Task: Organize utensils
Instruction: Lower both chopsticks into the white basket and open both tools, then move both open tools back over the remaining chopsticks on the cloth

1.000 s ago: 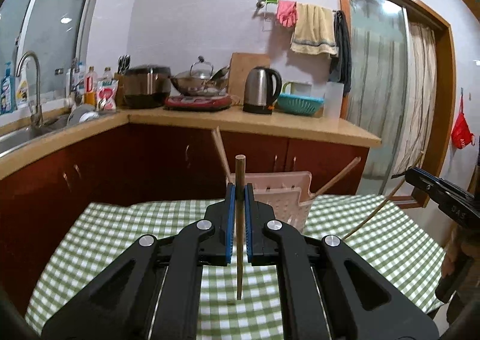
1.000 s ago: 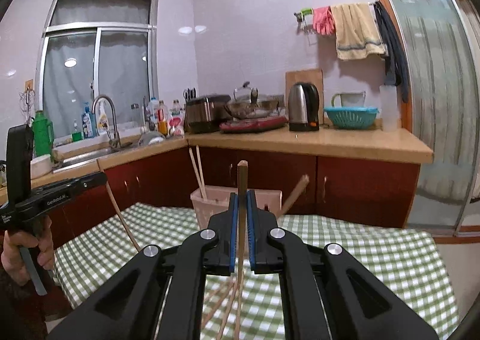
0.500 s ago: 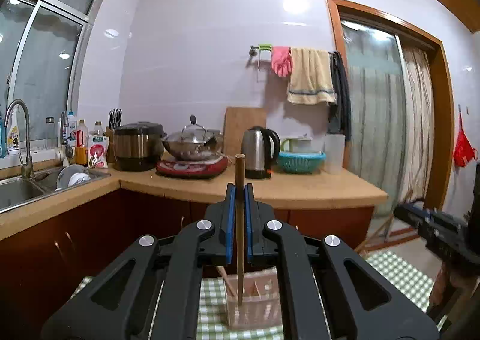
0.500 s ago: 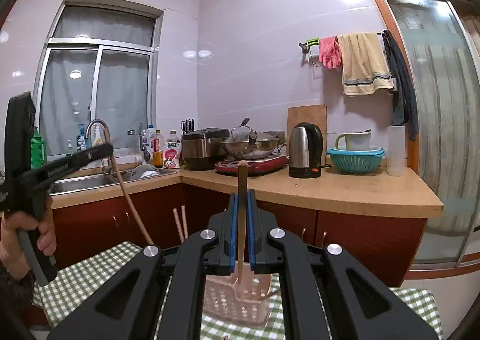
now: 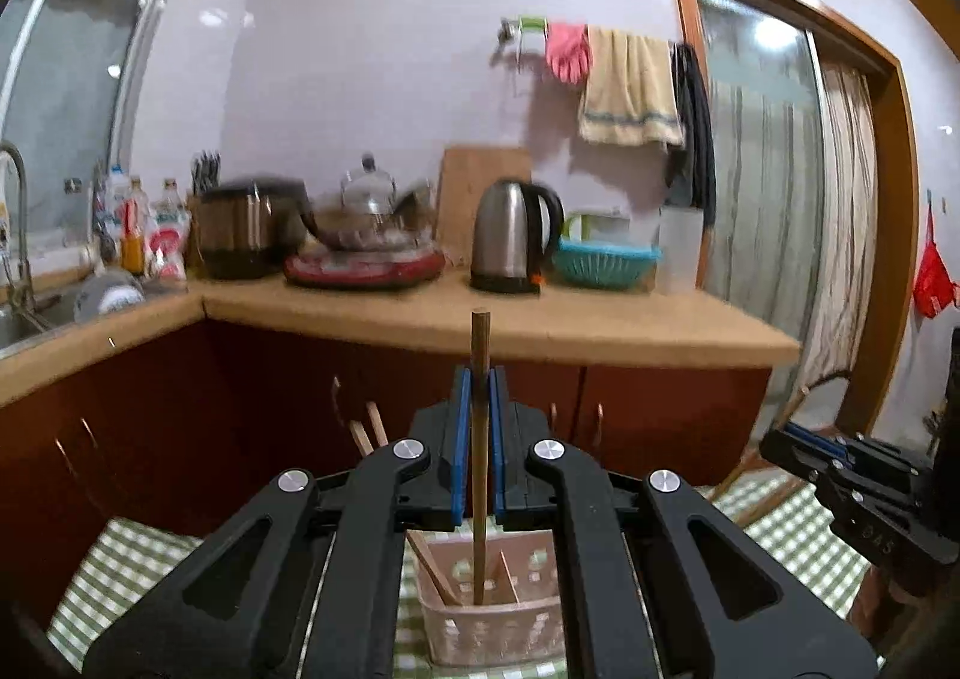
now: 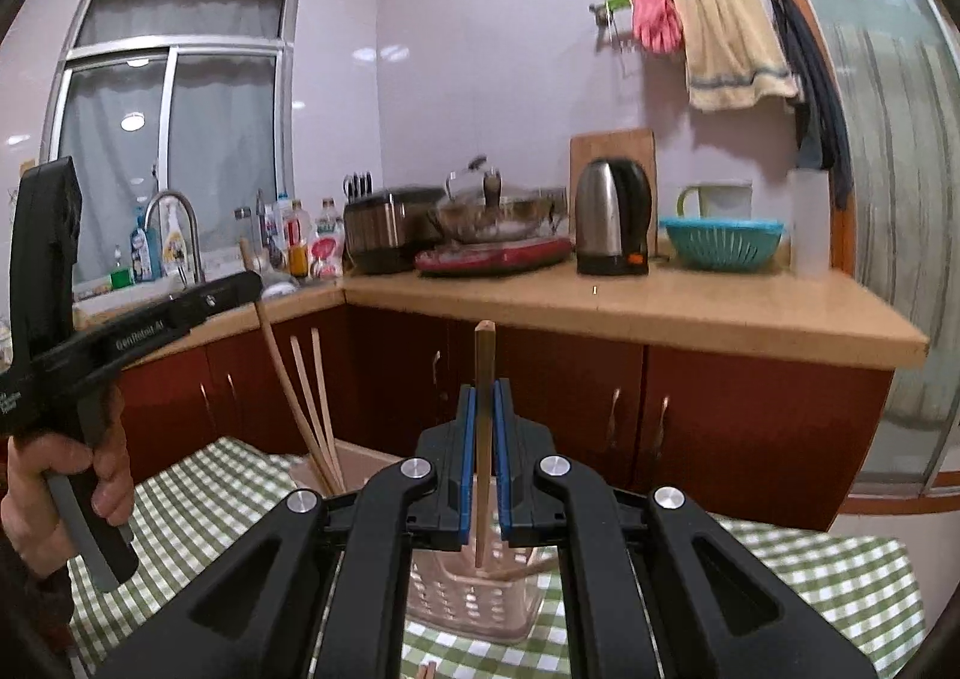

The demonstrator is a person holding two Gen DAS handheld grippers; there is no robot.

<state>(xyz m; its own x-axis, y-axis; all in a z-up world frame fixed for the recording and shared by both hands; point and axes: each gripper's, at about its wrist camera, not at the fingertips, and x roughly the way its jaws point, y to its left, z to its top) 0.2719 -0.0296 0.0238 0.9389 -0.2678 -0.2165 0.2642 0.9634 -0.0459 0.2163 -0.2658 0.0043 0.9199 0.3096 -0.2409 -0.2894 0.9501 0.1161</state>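
Each hand-held gripper, left and right, clamps a chopstick above the basket; next, lowering and releasing inside.

Both claws clamped, held level side by side

The left claw points nearly level, a little downward, its blue pads pinched tight against a thin upright stick. The right claw sits in the same pose, its pads likewise closed on a stick. In the right wrist view, a hand wraps the left claw's black handle, fingers curled round the grip at the frame's left edge.
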